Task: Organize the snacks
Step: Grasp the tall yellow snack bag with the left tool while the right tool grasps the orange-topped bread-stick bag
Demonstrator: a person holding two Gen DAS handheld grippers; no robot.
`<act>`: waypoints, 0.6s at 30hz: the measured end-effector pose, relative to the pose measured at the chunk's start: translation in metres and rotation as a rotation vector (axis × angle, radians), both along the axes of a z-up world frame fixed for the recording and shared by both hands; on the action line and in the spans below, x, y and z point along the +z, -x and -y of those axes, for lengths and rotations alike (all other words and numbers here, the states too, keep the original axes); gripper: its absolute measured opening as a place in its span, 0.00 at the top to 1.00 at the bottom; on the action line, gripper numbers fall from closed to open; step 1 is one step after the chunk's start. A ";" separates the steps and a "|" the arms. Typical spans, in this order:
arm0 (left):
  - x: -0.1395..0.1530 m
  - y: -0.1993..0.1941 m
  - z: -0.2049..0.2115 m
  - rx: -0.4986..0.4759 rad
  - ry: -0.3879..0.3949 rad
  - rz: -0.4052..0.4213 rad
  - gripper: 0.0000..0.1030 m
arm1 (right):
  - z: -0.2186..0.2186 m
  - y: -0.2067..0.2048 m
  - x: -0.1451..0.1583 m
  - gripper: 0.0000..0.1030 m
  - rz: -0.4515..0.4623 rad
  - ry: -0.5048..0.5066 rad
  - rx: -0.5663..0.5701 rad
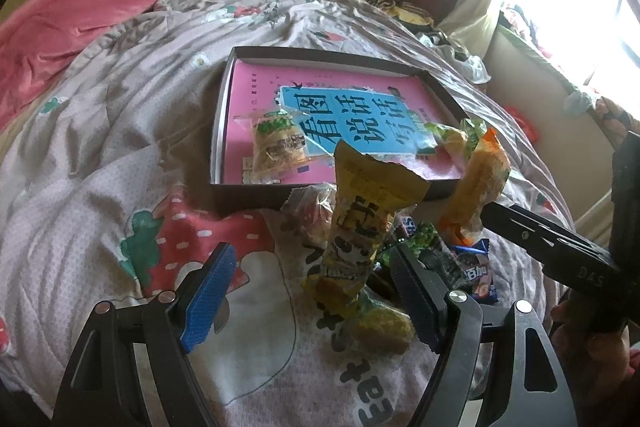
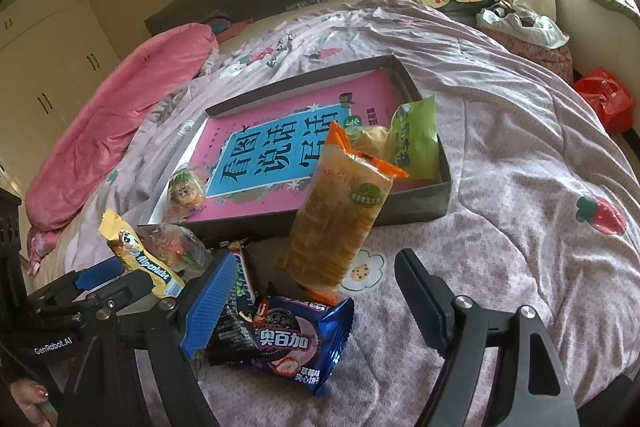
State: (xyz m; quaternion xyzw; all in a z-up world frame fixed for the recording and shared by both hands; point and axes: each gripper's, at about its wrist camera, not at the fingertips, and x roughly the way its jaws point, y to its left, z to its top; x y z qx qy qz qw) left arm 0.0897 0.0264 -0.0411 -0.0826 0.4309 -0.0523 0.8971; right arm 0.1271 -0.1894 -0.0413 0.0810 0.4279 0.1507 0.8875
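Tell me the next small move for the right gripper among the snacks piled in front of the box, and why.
Probably lower the right gripper a little and close on the tall clear pack of golden crackers with orange ends. Its jaws stand open with the pack upright between and just beyond the fingertips, unheld, while the dark shallow cardboard box behind has room.

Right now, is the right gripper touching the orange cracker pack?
Apart. The right wrist view shows the orange cracker pack standing between the open fingers of the right gripper, with gaps on both sides.
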 end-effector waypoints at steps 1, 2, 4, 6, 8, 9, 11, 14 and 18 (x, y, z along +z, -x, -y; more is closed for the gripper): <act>-0.002 -0.001 -0.001 0.000 0.003 -0.002 0.22 | 0.000 -0.001 -0.002 0.22 -0.005 -0.002 0.000; -0.003 -0.001 -0.001 0.000 0.011 -0.003 0.22 | -0.001 -0.002 -0.003 0.22 -0.007 -0.006 0.002; -0.005 -0.002 -0.002 -0.004 0.024 0.002 0.22 | -0.002 -0.004 -0.005 0.22 -0.013 -0.007 0.001; -0.004 -0.002 -0.003 -0.006 0.035 0.009 0.22 | -0.002 -0.007 -0.007 0.22 -0.017 -0.012 0.001; -0.003 -0.003 -0.003 -0.011 0.048 0.019 0.22 | -0.001 -0.009 -0.009 0.22 -0.020 -0.024 0.000; -0.003 -0.003 -0.003 -0.014 0.051 0.024 0.22 | -0.001 -0.010 -0.009 0.22 -0.019 -0.028 -0.002; -0.003 -0.003 -0.002 -0.024 0.061 0.031 0.22 | -0.001 -0.013 -0.011 0.22 -0.021 -0.039 -0.006; -0.005 -0.005 0.001 -0.035 0.073 0.027 0.27 | 0.000 -0.018 -0.014 0.30 -0.031 -0.057 -0.009; -0.008 -0.007 0.003 -0.045 0.084 0.021 0.35 | 0.000 -0.023 -0.019 0.42 -0.043 -0.079 -0.002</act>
